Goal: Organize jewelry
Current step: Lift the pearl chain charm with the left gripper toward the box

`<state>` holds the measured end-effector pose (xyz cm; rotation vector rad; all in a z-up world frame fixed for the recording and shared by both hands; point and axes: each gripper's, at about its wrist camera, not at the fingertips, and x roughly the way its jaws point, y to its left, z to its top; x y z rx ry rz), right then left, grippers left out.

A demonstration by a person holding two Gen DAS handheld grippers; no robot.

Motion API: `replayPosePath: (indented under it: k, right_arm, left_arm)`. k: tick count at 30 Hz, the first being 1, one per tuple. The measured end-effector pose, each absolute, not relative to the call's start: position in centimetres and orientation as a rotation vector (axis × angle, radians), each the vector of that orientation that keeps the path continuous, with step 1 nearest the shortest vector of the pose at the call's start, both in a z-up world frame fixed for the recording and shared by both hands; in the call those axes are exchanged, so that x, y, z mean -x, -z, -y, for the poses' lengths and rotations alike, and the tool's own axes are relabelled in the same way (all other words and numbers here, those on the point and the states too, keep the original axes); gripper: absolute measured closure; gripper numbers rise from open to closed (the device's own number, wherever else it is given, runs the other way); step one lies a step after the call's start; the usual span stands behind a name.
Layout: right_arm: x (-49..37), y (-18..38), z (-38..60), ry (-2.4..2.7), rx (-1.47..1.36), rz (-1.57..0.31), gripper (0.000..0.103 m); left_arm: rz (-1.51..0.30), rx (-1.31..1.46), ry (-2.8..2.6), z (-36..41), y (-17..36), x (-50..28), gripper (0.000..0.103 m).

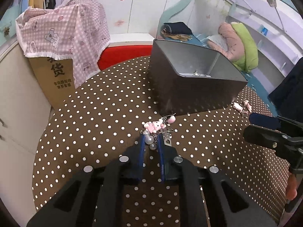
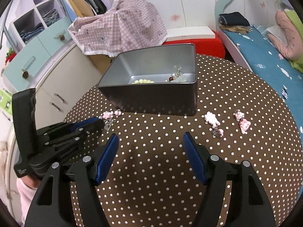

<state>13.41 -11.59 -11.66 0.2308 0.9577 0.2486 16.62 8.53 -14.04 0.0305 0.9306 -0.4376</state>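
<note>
Room: behind my rig I see white wardrobe doors with butterfly stickers, a bed [image 2: 265,43] with a blue sheet on the right, and a pink checked cloth [image 1: 64,28] draped over a cardboard box [image 1: 55,79].
Tabletop: round, under a brown cloth with white dots [image 2: 151,151]; everything I work on lies here.
Tin box [image 2: 151,87]: grey, open-topped, standing at the far middle of the tabletop; a pale green bead bracelet [image 2: 143,81] and a few small pieces lie on its bottom.
Left gripper [image 1: 151,141]: my jaws are nearly pressed together, pinching the chain and clear beads of a pink rabbit keychain [image 1: 154,126] that lies on the tabletop just in front of the tin box.
Right gripper [image 2: 150,141]: my jaws stand spread, nothing between them, above bare cloth.
Loose charms: a pale pink charm [image 2: 212,120] and a darker pink charm [image 2: 242,123] lie side by side on the tabletop, right of the tin box.
</note>
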Motion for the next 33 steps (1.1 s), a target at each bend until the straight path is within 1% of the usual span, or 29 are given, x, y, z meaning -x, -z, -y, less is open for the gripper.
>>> replayPosePath:
  k: [3, 5, 9, 18, 23, 33]
  right_arm:
    - [-13.7, 11.9, 11.5, -0.250, -0.235, -0.966, 0.035]
    - [-13.7, 12.1, 11.5, -0.250, -0.238, -0.970, 0.035]
    - [-13.8, 12.2, 11.6, -0.248, -0.240, -0.972, 0.035]
    - [-14.0, 12.5, 11.8, -0.250, -0.244, -0.971, 0.035]
    - [-14.9, 12.4, 9.2, -0.286, -0.165, -0.969, 0.035]
    - [-17.0, 13.4, 3.8, -0.221, -0.141, -0.972, 0.035]
  left_arm:
    - [-0.923, -0.030, 0.440, -8.6, 14.1, -16.4, 0.092]
    - [-0.926, -0.013, 0.464, -8.7, 14.0, -16.2, 0.095]
    - [-0.925, -0.036, 0.445, -9.3, 13.8, -15.5, 0.095]
    - [-0.914, 0.009, 0.404, -12.3, 12.9, -14.4, 0.095]
    - [-0.889, 0.011, 0.376, -13.5, 11.8, -13.9, 0.095]
    - [-0.888, 0.028, 0.358, -14.5, 11.9, -14.3, 0.095]
